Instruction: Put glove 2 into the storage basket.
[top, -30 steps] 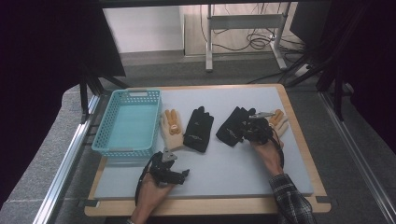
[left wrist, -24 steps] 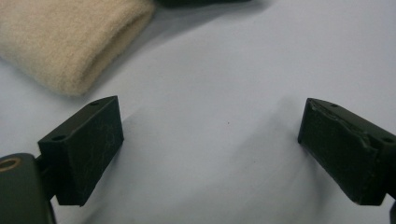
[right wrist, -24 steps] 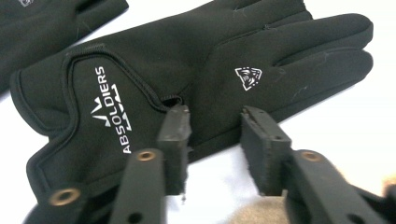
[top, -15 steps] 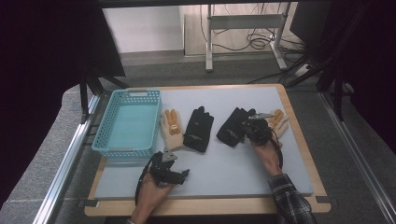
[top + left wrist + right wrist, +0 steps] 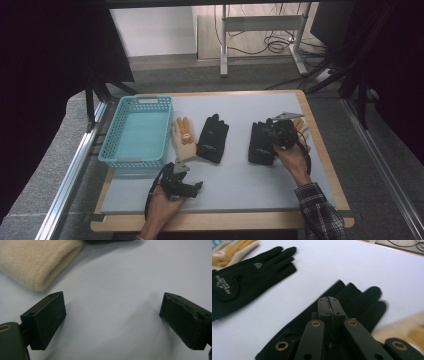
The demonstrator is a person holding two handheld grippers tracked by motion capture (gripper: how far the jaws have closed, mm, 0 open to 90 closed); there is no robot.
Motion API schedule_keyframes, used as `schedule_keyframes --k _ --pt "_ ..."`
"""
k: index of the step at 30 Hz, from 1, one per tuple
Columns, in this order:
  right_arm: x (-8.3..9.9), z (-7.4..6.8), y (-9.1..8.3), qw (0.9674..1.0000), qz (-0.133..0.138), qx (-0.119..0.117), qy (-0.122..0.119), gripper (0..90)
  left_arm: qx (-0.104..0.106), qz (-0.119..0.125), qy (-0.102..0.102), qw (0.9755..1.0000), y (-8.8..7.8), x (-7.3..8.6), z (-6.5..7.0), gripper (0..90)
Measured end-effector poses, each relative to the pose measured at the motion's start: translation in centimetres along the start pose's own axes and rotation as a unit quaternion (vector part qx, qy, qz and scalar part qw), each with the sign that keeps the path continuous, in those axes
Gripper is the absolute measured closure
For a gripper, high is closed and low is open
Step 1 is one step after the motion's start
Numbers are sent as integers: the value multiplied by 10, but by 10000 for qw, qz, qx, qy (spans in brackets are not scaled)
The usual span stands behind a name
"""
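Right gripper (image 5: 328, 299): jaws closed flat together, having just been closing, poised above the right-hand black glove (image 5: 352, 302); from the frames it cannot be told whether any fabric is pinched between them. That glove lies on the white table (image 5: 240, 170), well to the right of the blue basket (image 5: 136, 131). A second black glove (image 5: 213, 138) and a tan glove (image 5: 183, 138) lie between it and the basket, the tan one nearest the basket. Another tan glove (image 5: 301, 125) sits just beyond the right gripper. Left gripper (image 5: 192, 188): jaws wide apart, nothing between them, resting on the table just in front of the basket, near the tan glove's cuff
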State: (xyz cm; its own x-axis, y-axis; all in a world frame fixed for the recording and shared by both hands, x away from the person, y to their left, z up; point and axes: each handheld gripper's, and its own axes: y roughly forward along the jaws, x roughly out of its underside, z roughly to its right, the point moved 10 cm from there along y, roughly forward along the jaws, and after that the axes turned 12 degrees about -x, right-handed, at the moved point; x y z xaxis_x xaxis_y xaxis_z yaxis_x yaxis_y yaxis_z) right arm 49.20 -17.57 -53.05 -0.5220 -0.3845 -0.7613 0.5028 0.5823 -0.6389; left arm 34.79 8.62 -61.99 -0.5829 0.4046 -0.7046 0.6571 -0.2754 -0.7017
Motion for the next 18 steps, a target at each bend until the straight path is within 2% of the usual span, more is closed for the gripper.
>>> schedule_keyframes --k 2,4,6,7,8,10,11,13,14,15,16,17,18 --pt "-2 -4 5 9999 -65 59 -140 889 0 0 3 10000 0 0 0 70" --pt "-1 -2 6 9998 -78 89 -142 888 0 1 3 10000 0 0 0 70" --pt "5 5 5 9998 -108 171 -78 877 -1 2 -1 10000 0 0 0 70" --pt "14 17 4 9995 -130 290 46 742 -1 10 -17 10000 0 0 0 70" --pt "14 17 4 9995 -130 290 46 742 -1 10 -17 10000 0 0 0 70" --pt "27 32 2 9985 -175 475 230 625 -1 11 -15 10000 0 0 0 70" --pt "32 36 2 9982 -176 498 278 587 -3 11 -17 10000 0 0 0 70" --pt "45 47 3 9973 -147 475 537 517 -1 10 -16 10000 0 0 0 70" --pt "48 47 5 9975 -148 412 562 527 -3 10 -15 10000 0 0 0 70" --pt "50 46 6 9975 -155 340 608 579 -3 11 -16 10000 0 0 0 70" --pt "50 46 6 9975 -155 340 608 579 -3 11 -16 10000 0 0 0 70" --pt "51 45 8 9973 -151 305 654 629 -2 11 -15 10000 0 0 0 70" --pt "51 45 8 9970 -123 380 667 715 -2 10 -15 10000 0 0 0 70"
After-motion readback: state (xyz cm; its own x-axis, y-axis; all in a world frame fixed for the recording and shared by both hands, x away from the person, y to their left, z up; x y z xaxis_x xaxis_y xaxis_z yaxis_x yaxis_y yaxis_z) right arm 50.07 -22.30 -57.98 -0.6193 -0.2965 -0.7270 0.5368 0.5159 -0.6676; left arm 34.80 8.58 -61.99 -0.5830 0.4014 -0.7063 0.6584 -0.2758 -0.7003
